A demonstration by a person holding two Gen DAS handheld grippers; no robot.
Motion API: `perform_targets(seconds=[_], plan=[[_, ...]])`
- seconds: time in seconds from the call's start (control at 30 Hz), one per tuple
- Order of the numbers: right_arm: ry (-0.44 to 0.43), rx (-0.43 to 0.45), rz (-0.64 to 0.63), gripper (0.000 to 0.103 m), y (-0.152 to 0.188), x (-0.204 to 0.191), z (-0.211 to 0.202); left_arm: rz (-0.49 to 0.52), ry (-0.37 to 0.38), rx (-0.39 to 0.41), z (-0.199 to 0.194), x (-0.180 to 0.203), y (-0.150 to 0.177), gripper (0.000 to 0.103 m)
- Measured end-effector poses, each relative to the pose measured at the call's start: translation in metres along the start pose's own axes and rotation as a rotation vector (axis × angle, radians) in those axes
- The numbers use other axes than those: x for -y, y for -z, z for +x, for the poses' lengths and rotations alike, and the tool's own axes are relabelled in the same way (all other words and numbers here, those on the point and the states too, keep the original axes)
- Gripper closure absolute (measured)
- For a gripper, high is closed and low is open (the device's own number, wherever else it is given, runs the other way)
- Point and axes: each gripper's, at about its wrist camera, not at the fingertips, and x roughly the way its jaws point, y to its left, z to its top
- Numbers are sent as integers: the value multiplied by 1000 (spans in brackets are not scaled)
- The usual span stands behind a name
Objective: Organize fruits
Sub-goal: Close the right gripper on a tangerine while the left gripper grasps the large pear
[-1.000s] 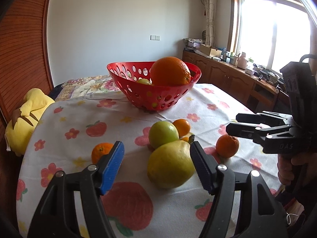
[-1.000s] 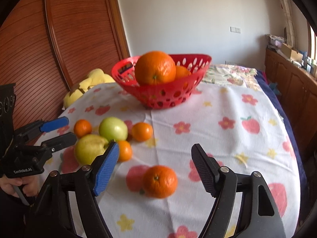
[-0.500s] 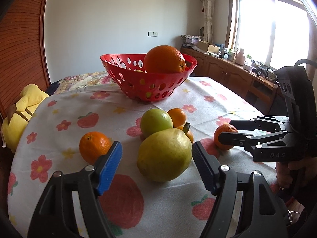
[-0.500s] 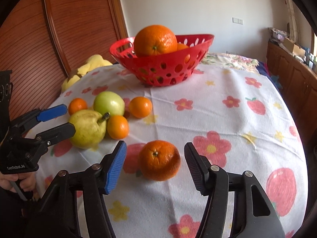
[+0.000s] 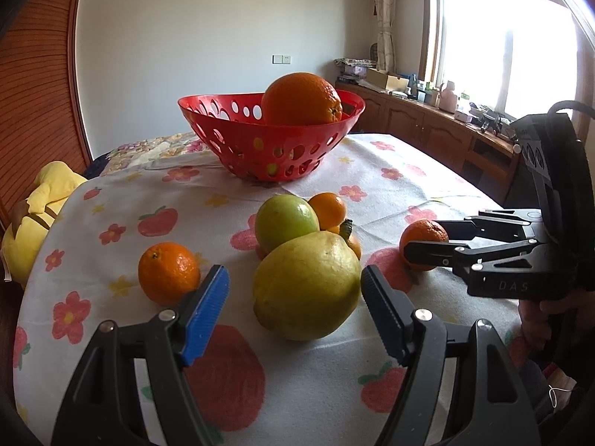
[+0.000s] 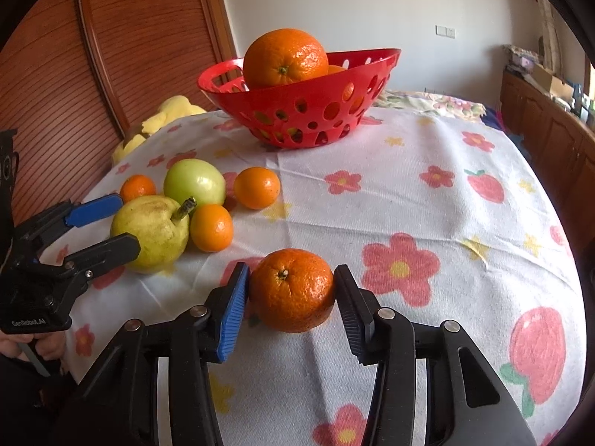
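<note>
Right hand-held gripper (image 6: 292,299): we've got it around the lone mandarin (image 6: 292,290) sitting on the desk (image 6: 427,200). Its jaws have just been closing and the pads look right up against the peel on both sides, so we'd call it clamped on that mandarin.
Left hand-held gripper (image 5: 293,310): jaws apart, with the yellow pear (image 5: 306,284) between them; there's a gap on the blue-pad side, so no squeeze.
Basket: one red basket (image 6: 308,111) at the far end of the desk, one big orange (image 6: 284,57) sticking out on top, more fruit peeking through the holes.
Loose fruit count: one pear, one green apple (image 6: 194,182), four small mandarins counting ours. Three of them hug the pear and apple; ours sits apart from that cluster.
Only the right view shows: the pear's stem, all three cluster mandarins clearly, and the wooden shutter wall (image 6: 93,55).
Only the left view shows: the window (image 5: 513,41) and the cluttered wooden cabinets (image 5: 427,130) along that side.
Both views: a yellow plush toy (image 5: 33,208) off the desk's edge.
</note>
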Motion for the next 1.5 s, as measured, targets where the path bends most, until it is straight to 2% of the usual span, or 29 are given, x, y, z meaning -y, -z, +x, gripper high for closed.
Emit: perform_targets(seconds=[0.13,0.67,0.97,1.1,1.5], plan=[[28,8,-37,56,1,-7,0,9,4,-19,4,3,-3,29],[22,6,-27,56,2,-2,1,21,4,-104,26,7,-6,29],[22,3,-26,55,3,-2,1,19,24,-96,26,4,-6,29],[22,1,-25,55,3,-2,2,16,15,-84,24,4,-6,38],[20,-5,-25,55,5,-3,5,-8,32,-82,24,-1,-5,38]])
